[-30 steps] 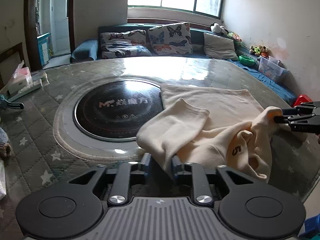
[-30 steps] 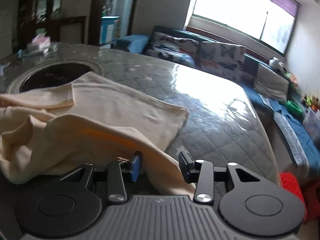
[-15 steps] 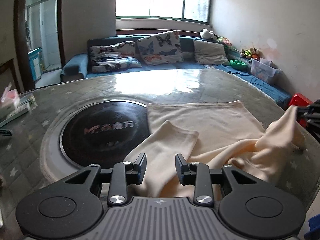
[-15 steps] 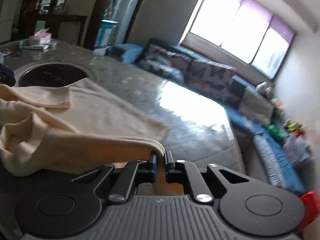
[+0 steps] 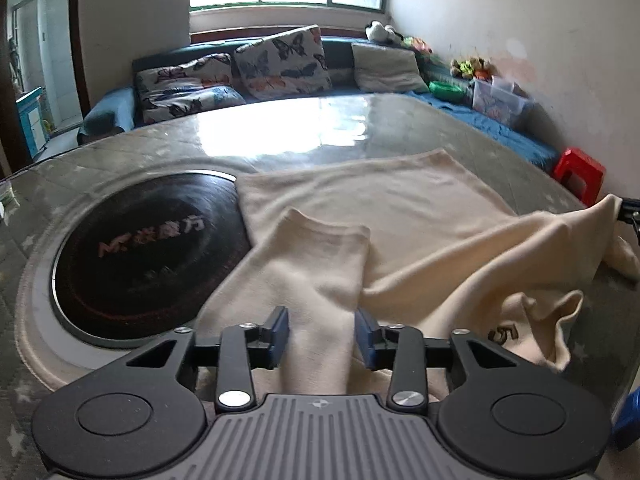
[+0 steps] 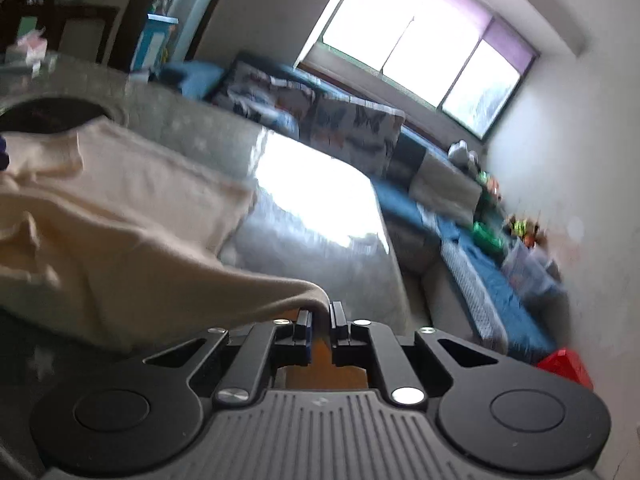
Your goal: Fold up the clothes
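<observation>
At lower centre, the left gripper (image 5: 322, 334) stood released over the cream knit garment (image 5: 400, 240) (marked 5); the right gripper (image 6: 319, 322) pinched its corner.

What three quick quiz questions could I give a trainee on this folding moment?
1. True or false: the left gripper is clamped on the cream garment.
2. Which gripper is pinching a lifted edge of the garment? A) left B) right C) neither
3. Fill in: the garment's left edge overlaps the round black ____ set into the table.

Key
1. False: its jaws stand open, with a sleeve lying beyond them.
2. B: the right gripper has fabric drawn up to its closed jaws.
3. Cooktop.
</observation>
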A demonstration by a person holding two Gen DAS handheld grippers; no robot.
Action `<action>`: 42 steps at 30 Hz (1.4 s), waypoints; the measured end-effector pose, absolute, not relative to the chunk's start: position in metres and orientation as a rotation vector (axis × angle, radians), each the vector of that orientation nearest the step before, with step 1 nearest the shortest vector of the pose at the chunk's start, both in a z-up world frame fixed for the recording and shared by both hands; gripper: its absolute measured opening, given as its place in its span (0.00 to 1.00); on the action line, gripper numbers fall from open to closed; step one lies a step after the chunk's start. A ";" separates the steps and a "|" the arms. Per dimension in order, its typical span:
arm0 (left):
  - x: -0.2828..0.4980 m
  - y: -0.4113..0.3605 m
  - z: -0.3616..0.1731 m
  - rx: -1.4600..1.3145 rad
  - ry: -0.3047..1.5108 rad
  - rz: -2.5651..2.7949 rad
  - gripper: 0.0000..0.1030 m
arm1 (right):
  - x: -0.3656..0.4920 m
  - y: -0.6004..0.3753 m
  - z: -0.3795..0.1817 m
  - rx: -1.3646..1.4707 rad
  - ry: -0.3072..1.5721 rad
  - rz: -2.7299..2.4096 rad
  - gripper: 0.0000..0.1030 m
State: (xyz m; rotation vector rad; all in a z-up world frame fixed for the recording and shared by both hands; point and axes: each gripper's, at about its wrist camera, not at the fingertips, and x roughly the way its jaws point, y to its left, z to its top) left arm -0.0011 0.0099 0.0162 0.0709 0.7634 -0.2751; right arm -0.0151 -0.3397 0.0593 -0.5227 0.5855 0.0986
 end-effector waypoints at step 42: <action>-0.019 0.028 0.021 0.111 0.714 -0.216 0.23 | 0.014 -0.357 0.069 -0.207 0.674 0.312 0.72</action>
